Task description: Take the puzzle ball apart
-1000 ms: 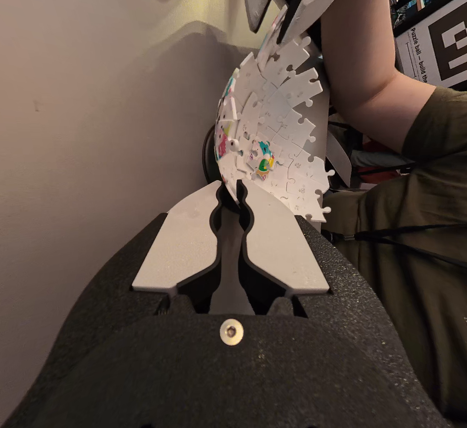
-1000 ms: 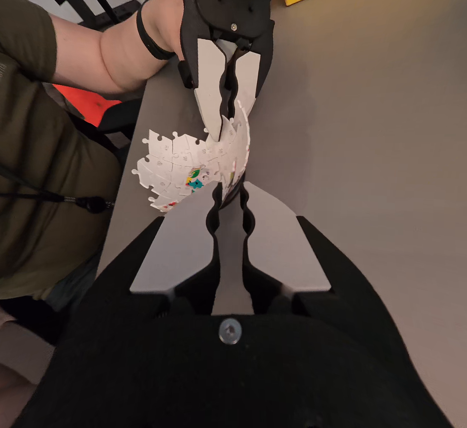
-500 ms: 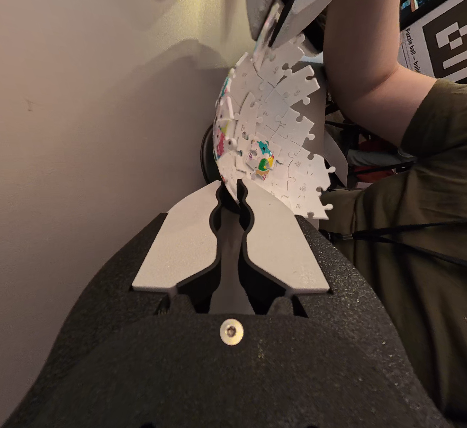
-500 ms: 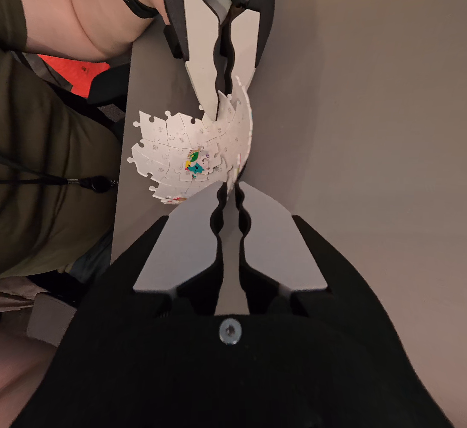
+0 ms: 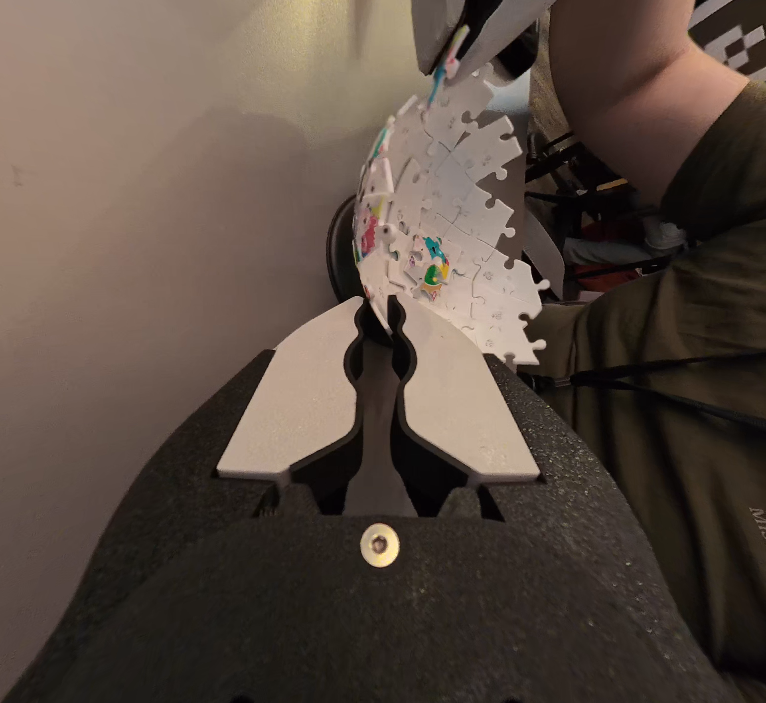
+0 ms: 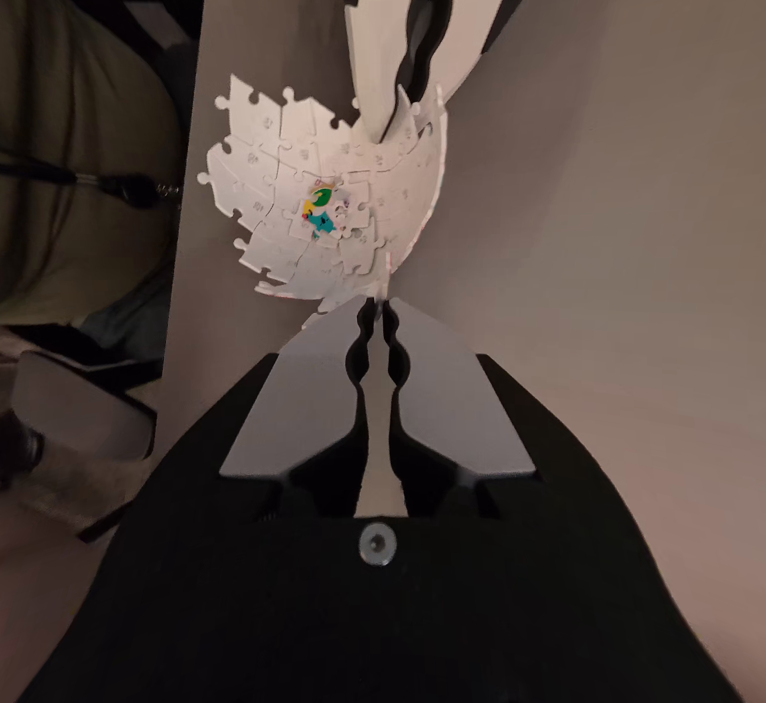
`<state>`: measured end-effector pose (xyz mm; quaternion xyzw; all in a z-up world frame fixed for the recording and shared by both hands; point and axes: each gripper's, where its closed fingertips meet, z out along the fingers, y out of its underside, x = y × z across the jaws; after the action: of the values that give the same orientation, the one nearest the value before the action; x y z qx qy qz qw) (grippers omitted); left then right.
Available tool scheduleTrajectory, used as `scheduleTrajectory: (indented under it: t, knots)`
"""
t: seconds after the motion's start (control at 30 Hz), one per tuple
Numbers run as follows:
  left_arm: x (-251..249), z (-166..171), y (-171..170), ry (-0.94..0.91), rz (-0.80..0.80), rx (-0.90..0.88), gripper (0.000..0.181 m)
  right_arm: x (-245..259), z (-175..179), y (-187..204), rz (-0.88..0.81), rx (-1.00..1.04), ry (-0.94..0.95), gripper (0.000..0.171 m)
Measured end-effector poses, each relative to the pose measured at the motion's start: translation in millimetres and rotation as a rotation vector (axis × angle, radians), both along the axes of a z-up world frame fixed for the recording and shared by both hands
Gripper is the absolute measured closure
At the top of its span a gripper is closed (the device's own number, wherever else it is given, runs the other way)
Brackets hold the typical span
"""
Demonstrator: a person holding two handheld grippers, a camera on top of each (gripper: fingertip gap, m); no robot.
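Observation:
The puzzle ball (image 5: pixel 452 202) is an open half shell, white inside, with a loose coloured piece (image 5: pixel 431 264) lying in it. It also shows in the right wrist view (image 6: pixel 290 185). My left gripper (image 5: pixel 377 303) is shut on the shell's lower rim. It enters the right wrist view from the top (image 6: pixel 391 131). My right gripper (image 6: pixel 375 305) is shut on a rim piece (image 6: pixel 379 293) at the shell's near edge. In the left wrist view the right gripper (image 5: pixel 452 61) pinches that coloured-edged piece (image 5: pixel 449 52) edge-on at the upper rim.
A black round stand (image 5: pixel 340 251) sits behind the shell on the grey table (image 6: pixel 580 185). A person in an olive shirt (image 5: pixel 663 434) sits close at the table's edge (image 6: pixel 195 144), with a bare arm (image 5: pixel 621 61) reaching over. About 10 centimeters separates my left fingertips from my right.
My right gripper has drawn back from the shell with the rim piece, which now stands off the edge. The left gripper holds the shell nearly still.

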<state>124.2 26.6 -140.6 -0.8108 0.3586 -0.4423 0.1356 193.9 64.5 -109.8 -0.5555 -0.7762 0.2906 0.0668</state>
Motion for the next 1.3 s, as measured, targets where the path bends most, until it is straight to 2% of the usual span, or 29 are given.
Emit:
scheduleTrajectory:
  t: [0.07, 0.17, 0.23, 0.33, 0.53, 0.77, 1.1, 1.3]
  knots:
    - [1, 0, 0, -0.001, 0.001, 0.003, 0.173, 1, 2, -1, 0.01, -0.015, -0.062, 0.167]
    - [0, -2, -1, 0.005, -0.011, 0.007, 0.174, 0, 2, -1, -0.051, -0.161, -0.189, 0.168]
    - [2, -1, -1, -0.002, -0.014, 0.014, 0.174, 5, -3, -1, 0.014, -0.147, -0.226, 0.168]
    - [1, -1, -3, 0.011, -0.031, 0.027, 0.173, 3, -1, -3, 0.151, -0.086, -0.175, 0.168]
    - [-1, -2, -1, 0.029, -0.039, 0.071, 0.172, -4, 0, 4, 0.229, -0.137, -0.042, 0.167]
    - [1, -2, -2, 0.01, -0.054, 0.057, 0.173, -2, 2, -5, 0.29, -0.444, 0.061, 0.168]
    - [3, -5, -8, 0.03, -0.089, 0.059, 0.174, -7, 16, -23, 0.437, -0.894, -0.022, 0.169]
    - [2, -2, -7, 0.021, -0.082, 0.073, 0.176, -7, 20, -21, 0.486, -0.946, 0.132, 0.169]
